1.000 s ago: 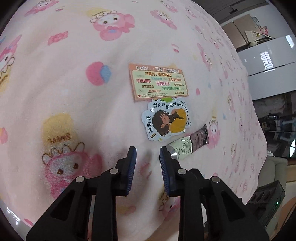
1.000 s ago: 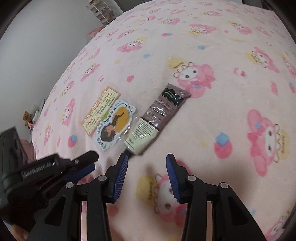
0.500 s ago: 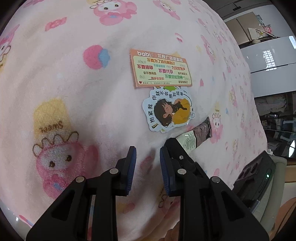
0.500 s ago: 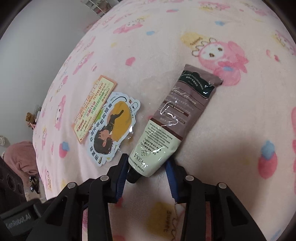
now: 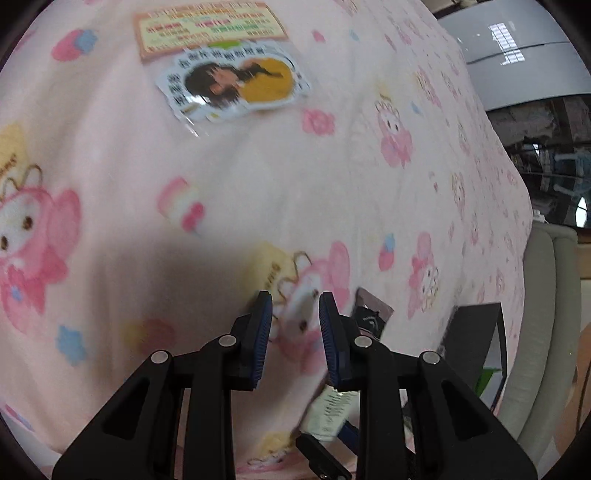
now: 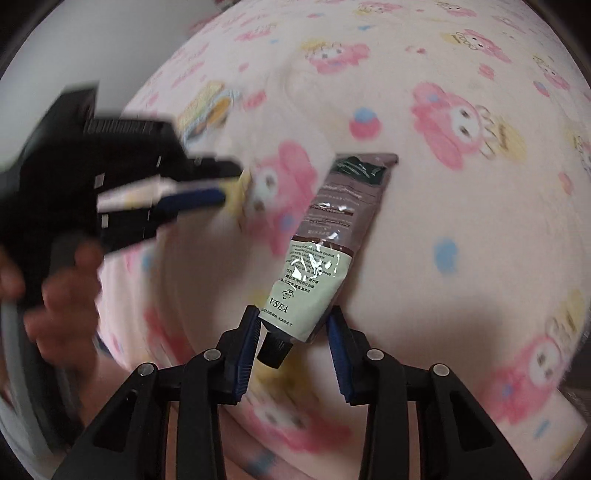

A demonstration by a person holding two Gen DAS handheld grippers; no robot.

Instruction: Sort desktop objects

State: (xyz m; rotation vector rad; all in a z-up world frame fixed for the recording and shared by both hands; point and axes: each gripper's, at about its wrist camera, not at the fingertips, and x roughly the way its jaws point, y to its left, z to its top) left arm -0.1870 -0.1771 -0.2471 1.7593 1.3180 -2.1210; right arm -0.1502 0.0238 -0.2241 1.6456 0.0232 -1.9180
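A hand-cream tube (image 6: 325,251), brown at the far end and pale green near its black cap, sits between the fingers of my right gripper (image 6: 293,325), which is shut on its cap end. The tube also shows blurred in the left wrist view (image 5: 365,321), low and right of my left gripper (image 5: 295,314), which is open and empty above the pink blanket. A cartoon-girl sticker (image 5: 236,83) and an orange card (image 5: 210,27) lie at the top of the left wrist view. The left gripper also appears blurred in the right wrist view (image 6: 199,184).
A pink cartoon-print blanket (image 5: 369,166) covers the whole surface. A black box (image 5: 476,343) stands past the blanket's right edge, next to a beige cushioned seat (image 5: 546,295). A hand holding the left gripper shows in the right wrist view (image 6: 55,291).
My right gripper closed around the tube's cap end and carried it away from the sticker and card. My left gripper drew back, so sticker and card sit farther off.
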